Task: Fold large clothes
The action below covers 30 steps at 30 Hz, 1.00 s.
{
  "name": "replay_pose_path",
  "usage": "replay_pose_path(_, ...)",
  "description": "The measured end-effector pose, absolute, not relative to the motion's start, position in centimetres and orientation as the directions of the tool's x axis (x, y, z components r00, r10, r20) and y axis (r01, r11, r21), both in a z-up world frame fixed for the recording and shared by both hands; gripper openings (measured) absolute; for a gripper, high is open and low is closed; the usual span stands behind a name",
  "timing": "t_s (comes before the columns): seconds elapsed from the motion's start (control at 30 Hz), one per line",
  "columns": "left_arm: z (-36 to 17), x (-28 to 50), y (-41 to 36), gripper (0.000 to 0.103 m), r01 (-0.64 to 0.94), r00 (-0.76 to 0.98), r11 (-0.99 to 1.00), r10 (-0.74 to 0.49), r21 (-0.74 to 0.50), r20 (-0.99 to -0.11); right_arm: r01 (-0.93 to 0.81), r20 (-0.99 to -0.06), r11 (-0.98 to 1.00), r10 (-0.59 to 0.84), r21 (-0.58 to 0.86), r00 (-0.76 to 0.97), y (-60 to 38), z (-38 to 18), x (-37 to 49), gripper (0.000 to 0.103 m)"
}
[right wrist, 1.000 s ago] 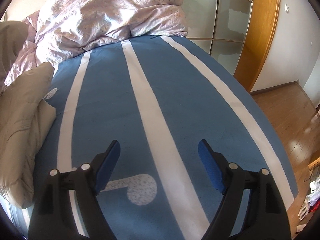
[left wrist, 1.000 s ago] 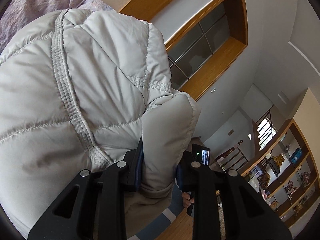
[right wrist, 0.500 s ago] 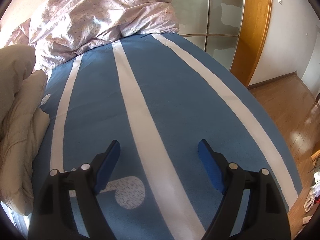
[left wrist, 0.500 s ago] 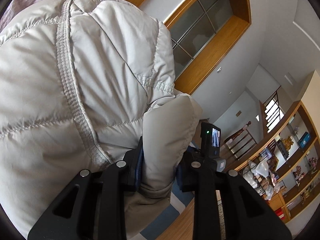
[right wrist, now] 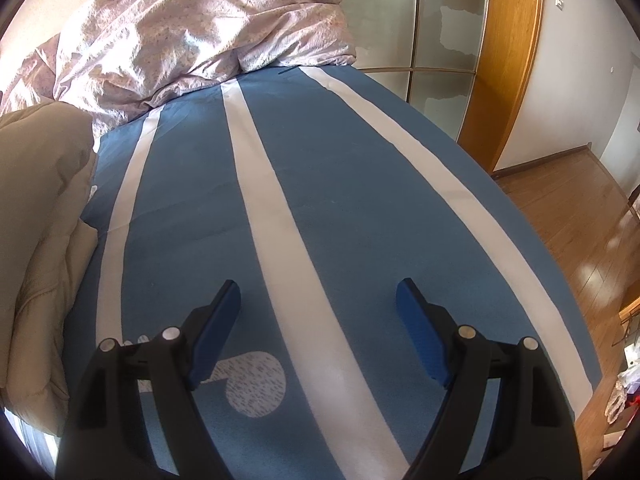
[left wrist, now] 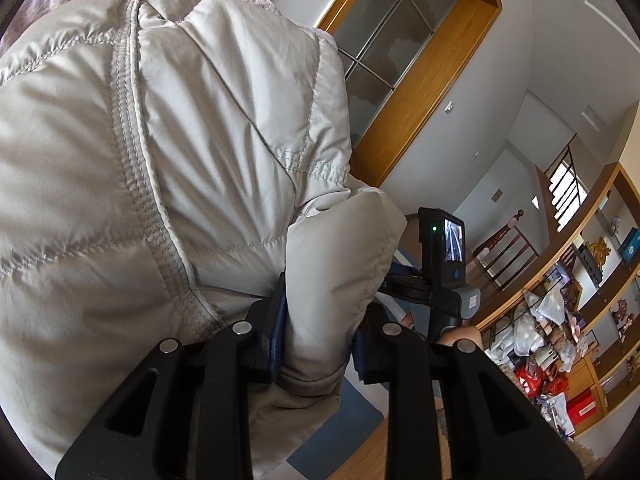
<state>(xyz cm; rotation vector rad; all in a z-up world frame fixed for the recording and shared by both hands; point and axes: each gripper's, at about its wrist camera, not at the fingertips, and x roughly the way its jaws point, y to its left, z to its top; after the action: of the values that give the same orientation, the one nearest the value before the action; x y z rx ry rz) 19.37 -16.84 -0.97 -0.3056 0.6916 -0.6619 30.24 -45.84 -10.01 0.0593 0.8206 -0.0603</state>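
Observation:
A pale grey quilted puffer jacket (left wrist: 168,168) fills most of the left wrist view. My left gripper (left wrist: 320,332) is shut on a padded fold of it and holds it lifted, so the jacket hangs in front of the camera. The same jacket shows as a beige bunched mass (right wrist: 40,240) at the left edge of the right wrist view, on the bed. My right gripper (right wrist: 318,308) is open and empty above the blue bedsheet with white stripes (right wrist: 340,200). The right gripper's handle and small screen (left wrist: 448,252) show past the jacket in the left wrist view.
A crumpled lilac duvet (right wrist: 192,36) lies at the head of the bed. A wood-framed frosted glass door (right wrist: 452,32) stands behind it. Wooden floor (right wrist: 580,216) lies to the right of the bed. Cluttered shelves (left wrist: 560,320) line the far wall.
The left gripper has tilted with the jacket still held, and the right gripper's screen has risen in its view. The right gripper has shifted slightly; the jacket bulks higher at its left edge.

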Motion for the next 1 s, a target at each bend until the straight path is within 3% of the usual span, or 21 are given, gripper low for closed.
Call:
replay_pose_path(0.6, -2.3, 19.8, -18.3, 0.026, 0.483, 0.533, 0.784, -0.616, -0.389, -0.58, 0.076, -0.737, 0.997, -0.057, -0.007, 0.673, -45.3, -10.3, 30.5, 0.084)
replay_pose_path(1.0, -2.3, 19.6, -18.3, 0.027, 0.492, 0.562, 0.807, -0.582, -0.328, -0.588, 0.083, -0.738, 0.996, -0.063, -0.01, 0.672, -45.3, -10.5, 30.4, 0.086)
